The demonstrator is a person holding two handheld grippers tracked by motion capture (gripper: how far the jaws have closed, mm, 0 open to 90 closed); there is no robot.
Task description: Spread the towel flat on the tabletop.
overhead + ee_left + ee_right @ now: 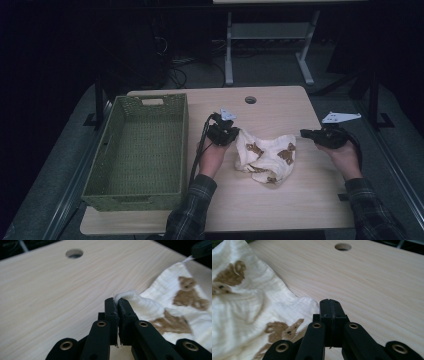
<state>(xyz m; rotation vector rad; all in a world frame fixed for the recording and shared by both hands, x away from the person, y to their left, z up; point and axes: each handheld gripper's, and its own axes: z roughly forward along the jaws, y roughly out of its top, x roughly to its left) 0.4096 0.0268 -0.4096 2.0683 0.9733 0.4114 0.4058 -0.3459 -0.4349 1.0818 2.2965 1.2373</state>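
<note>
1. cloth (pixel 266 156): a cream cloth printed with brown bears, lying crumpled on the table between the two hands, right of the basket and a little toward the person's edge. it is bunched rather than flat, with one edge lifted at its left side.

2. left gripper (pixel 226 135): held at the cloth's left edge. in the left gripper view its jaws are clamped on a pinched fold of the cloth (pixel 130 296), which bulges out just past the tips. the grip is on a corner or hem, likely so the cloth can be drawn out or lifted from one end.

3. right gripper (pixel 306 133): held just off the cloth's right edge, pointing toward it. in the right gripper view the jaws stand pressed together with nothing between them, and the cloth (pixel 249 310) lies beside and behind the tips, not in them. a judgement: this hand has no hold, so the jaws must part before it can take the opposite edge.

4. table (pixel 280 205): pale wood top bearing everything; a round hole (pixel 250 99) sits near its far edge, well apart from the cloth.

5. basket (pixel 109 145): a green woven basket at the table's left side, open top, nothing inside. it stands just beside the left hand, a probable place for the cloth to go.

6. sleeves (pixel 192 210): plaid sleeves entering from the bottom edge, one forearm behind each gripper.
</note>
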